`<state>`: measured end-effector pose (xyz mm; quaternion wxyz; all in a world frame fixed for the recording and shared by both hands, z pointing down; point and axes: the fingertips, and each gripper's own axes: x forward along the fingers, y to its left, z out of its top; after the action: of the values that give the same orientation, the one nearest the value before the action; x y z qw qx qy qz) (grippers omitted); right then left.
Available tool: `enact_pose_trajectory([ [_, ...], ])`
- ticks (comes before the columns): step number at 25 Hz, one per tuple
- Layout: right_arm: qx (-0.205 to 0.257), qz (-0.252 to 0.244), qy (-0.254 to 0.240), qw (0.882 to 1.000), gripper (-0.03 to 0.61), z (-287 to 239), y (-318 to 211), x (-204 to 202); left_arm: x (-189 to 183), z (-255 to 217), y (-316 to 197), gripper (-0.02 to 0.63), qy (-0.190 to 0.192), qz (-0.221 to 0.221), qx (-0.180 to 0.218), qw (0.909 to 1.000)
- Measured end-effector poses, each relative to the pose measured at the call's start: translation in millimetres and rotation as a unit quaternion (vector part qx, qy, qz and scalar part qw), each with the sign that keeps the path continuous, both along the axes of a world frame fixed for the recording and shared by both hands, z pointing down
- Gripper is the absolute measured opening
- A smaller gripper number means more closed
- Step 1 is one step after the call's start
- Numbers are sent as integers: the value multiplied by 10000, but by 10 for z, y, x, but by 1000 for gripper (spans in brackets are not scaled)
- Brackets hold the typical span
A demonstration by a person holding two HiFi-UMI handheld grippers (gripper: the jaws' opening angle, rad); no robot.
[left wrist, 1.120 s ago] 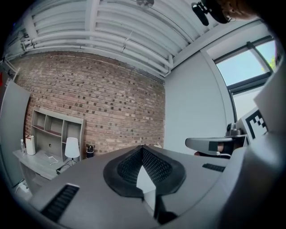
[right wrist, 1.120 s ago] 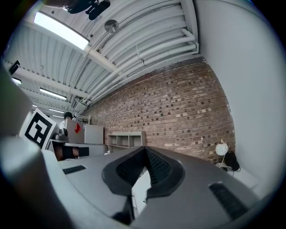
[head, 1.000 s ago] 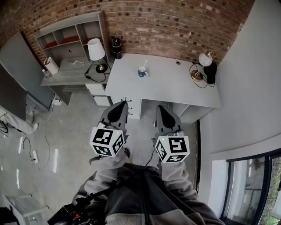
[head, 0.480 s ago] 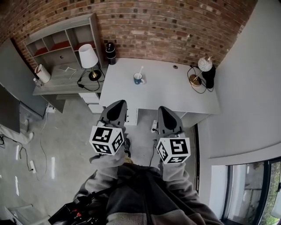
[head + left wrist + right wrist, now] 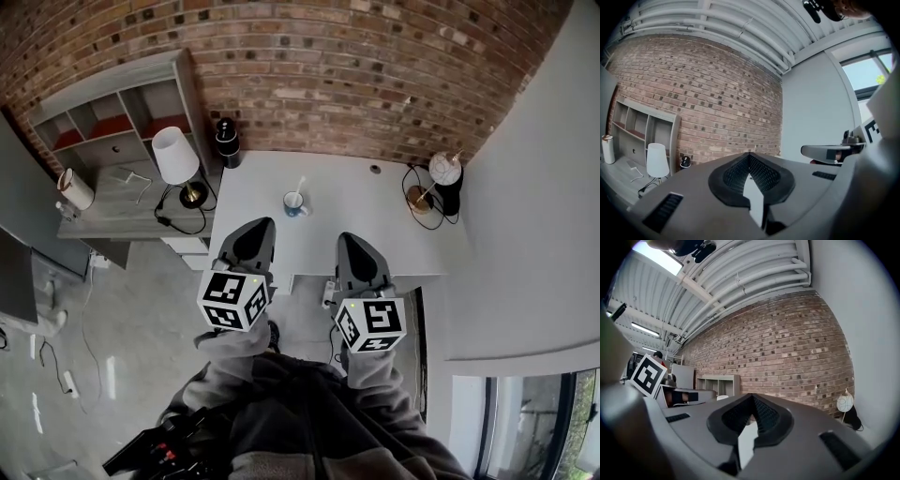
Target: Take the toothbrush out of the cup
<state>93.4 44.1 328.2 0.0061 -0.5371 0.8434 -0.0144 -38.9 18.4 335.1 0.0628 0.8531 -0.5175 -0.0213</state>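
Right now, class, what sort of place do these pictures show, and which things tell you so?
Probably a study or office-style room: a white desk stands against a brick wall, with a table lamp and a cubby shelf unit beside it.

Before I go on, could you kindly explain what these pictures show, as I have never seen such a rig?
No robot here: a person holds a two-jaw gripper in each hand. The head view looks steeply down from the person's head at the left gripper and right gripper, held toward a white desk. The other two views come from a camera on each gripper, looking along its jaws; both pairs are closed, holding nothing. On the desk stands a blue cup with a toothbrush in it, untouched.
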Motion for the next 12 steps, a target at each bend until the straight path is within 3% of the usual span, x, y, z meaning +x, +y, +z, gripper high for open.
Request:
enact_pose_trajectory([
  [12,-194,167,95,9996,-2,52,-1112,-340,-321,97,-1115,-11,-26,211,-231,9995],
])
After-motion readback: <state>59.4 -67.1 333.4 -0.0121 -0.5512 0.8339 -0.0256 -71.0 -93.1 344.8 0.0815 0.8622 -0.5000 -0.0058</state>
